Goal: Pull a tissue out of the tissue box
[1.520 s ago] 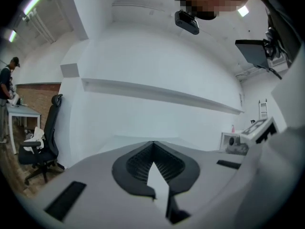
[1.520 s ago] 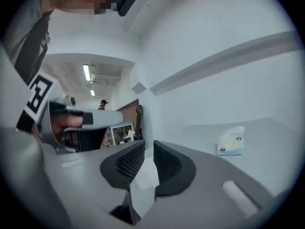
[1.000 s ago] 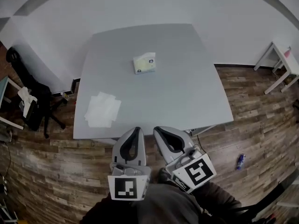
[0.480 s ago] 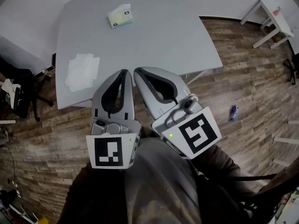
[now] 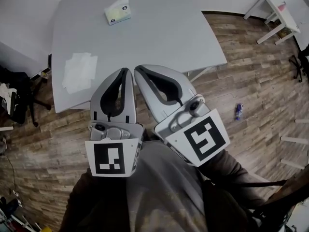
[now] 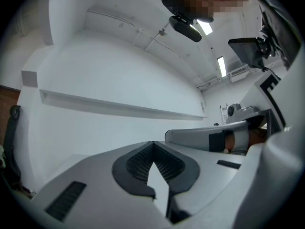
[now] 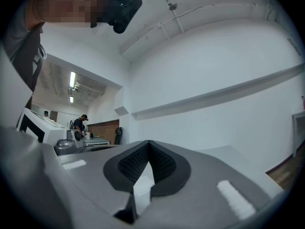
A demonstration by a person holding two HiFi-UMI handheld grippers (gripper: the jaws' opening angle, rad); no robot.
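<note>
The tissue box [image 5: 117,11], pale with a white tissue sticking up, stands at the far side of the grey table [image 5: 159,37]. Both grippers are held close in front of the person, short of the table's near edge and far from the box. My left gripper [image 5: 124,70] is shut with nothing in it. Right beside it, my right gripper [image 5: 138,69] is shut and empty too. In the left gripper view the left gripper [image 6: 153,143] points level at a white wall. The right gripper [image 7: 148,142] faces the same wall in the right gripper view, and the box shows in neither.
Several loose white tissues [image 5: 79,71] lie on the table's left part. A black chair [image 5: 14,100] stands left of the table, a white side table [image 5: 275,13] at the far right. A blue bottle [image 5: 237,111] lies on the wood floor. A person [image 7: 81,123] stands far off.
Both grippers have risen toward the head camera and look larger. The head view has tipped down, so table and box sit higher and further left in the picture.
</note>
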